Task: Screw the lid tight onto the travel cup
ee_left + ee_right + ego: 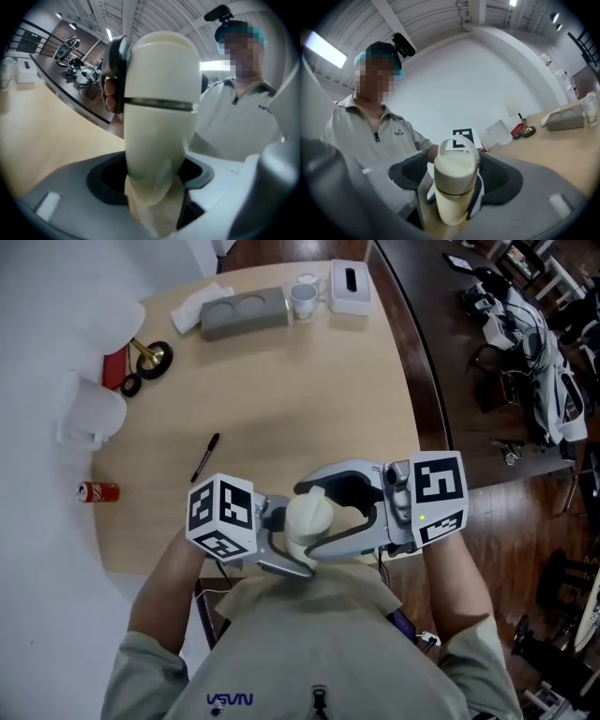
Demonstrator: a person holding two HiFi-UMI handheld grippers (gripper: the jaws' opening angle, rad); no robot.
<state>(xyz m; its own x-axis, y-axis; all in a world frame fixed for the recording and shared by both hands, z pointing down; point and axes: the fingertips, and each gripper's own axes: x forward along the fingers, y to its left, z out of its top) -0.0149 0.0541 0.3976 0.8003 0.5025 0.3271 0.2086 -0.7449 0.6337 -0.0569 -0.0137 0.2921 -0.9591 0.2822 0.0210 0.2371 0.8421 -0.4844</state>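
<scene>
Left hand-held gripper (292, 545): clamped on the body of the travel cup (307, 517), carrying it alone. Right hand-held gripper (452, 197): released, its 2 jaws spread to either side of the cup with a gap showing, pads not pressing.

Position: the cup is off the worktop (281, 381), held in the air just past the worktop's near edge, close to the person's chest.

Handling, as a judgement:
- Hard, smooth cream shell. Stiff, so it should take a firm squeeze, but it is likely slick under the pads when twisted.
- Weight unknown, since the contents cannot be seen.
- Best hold is 1 gripper on the body below the seam and the other across the round wall of the lid (457, 171) above it. The thin loop handle (458, 139) looks a poor purchase for turning.
- The lid sits on the cup. Whether it is tight cannot be told.

What each view shows:
- Head view: only the domed top, the 2 grippers closing in from opposite sides, and a pen (205, 457) lying out on the worktop.
- Right gripper view: the whole cup, loop and seam.
- Left gripper view: the dark seam band (159, 104) up close, level all the way across.
</scene>
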